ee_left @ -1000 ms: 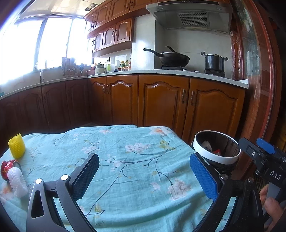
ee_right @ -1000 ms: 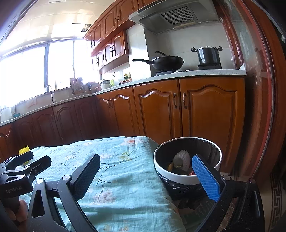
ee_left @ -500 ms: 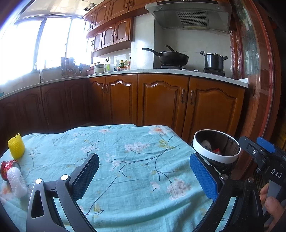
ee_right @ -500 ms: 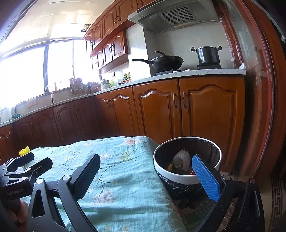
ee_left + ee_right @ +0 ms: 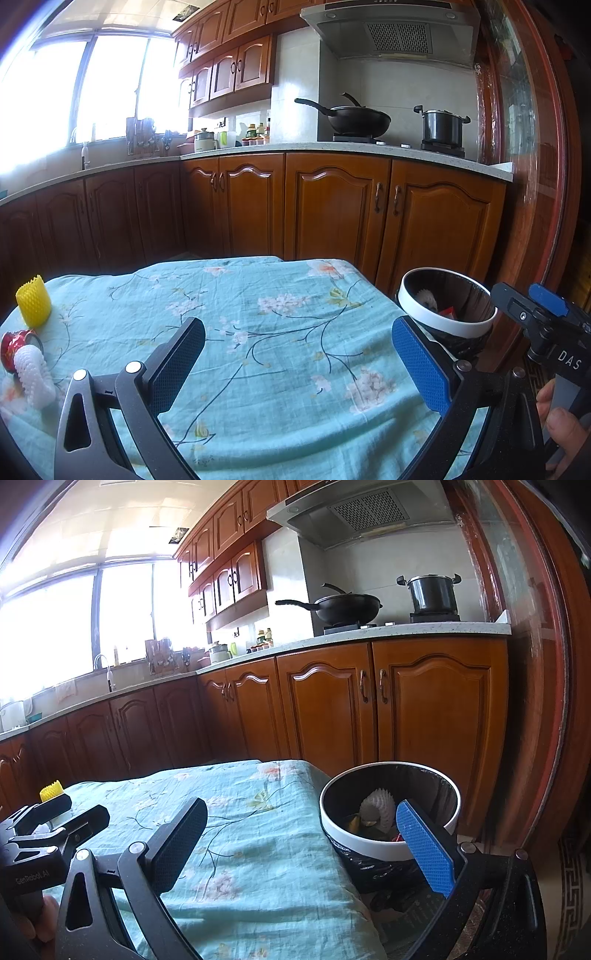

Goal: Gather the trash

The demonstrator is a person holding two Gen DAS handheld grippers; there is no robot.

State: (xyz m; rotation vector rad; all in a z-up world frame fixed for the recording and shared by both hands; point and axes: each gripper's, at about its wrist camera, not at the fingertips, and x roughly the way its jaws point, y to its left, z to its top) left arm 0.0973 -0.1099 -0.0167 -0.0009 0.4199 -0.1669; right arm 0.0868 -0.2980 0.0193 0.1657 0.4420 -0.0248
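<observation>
Three pieces of trash at the left edge of the table: a yellow foam fruit net (image 5: 33, 301) standing upright, nearer the far corner, then a red crumpled wrapper (image 5: 14, 347) and a white foam fruit net (image 5: 35, 374) touching each other, closer to the near edge. More trash already down in the bin, a white foam net (image 5: 378, 808) among darker scraps. White-rimmed trash bin (image 5: 384, 845) with black liner, off the table's right edge, rim about level with the tabletop. Left gripper (image 5: 299, 363) spread wide and empty above the floral turquoise tablecloth (image 5: 280, 332), pointed at the middle of the table, well apart from the three pieces. Right gripper (image 5: 303, 843) likewise wide and empty, straddling the right edge, blue pad over the bin's rim. Likely step: fetching the next piece with the left gripper. Best done by swinging left, lowering over the white foam net, closing gently since foam squashes and springs. Worth separating it from the red wrapper first, or taking both together. Cloth wrinkles easily, so no dragging of pads across it. Beyond, wooden cabinets (image 5: 332, 206), a wok (image 5: 354, 120) and a pot (image 5: 443, 127) on the stove.
</observation>
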